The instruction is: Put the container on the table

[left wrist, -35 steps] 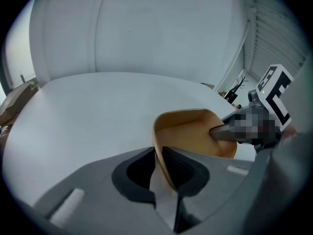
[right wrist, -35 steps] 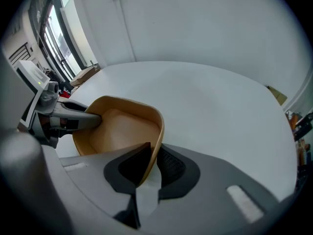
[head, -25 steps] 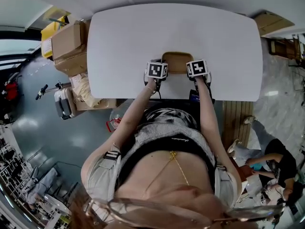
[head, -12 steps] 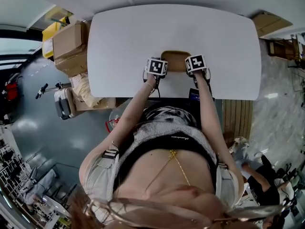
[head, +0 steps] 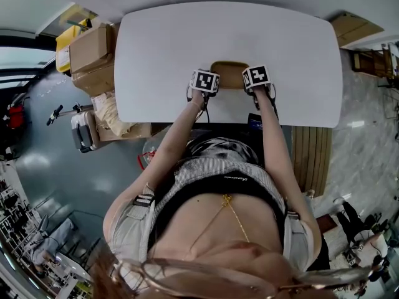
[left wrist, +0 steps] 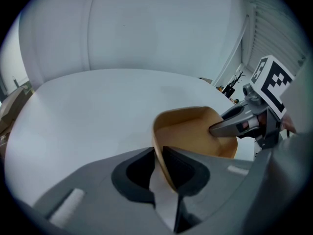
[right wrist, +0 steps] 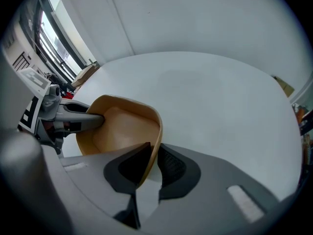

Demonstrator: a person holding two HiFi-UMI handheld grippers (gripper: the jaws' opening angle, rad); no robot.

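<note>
A tan rounded-rectangular container [head: 229,74] is held over the white table [head: 162,48] near its front edge, between my two grippers. My left gripper [left wrist: 160,166] is shut on the container's [left wrist: 195,131] left rim, one jaw inside and one outside. On the opposite rim of the container [right wrist: 122,129] my right gripper [right wrist: 152,161] is shut the same way. From above, the left gripper [head: 205,81] and right gripper [head: 257,77] show as marker cubes flanking it. Whether the container's base touches the table I cannot tell.
The white table [right wrist: 220,97] spreads wide beyond the container. Cardboard boxes [head: 90,58] and a yellow bin [head: 65,42] stand on the floor left of the table. A wooden crate [head: 355,27] sits at the right rear.
Both grippers have carried the container a little farther forward over the table, away from the person's body.
</note>
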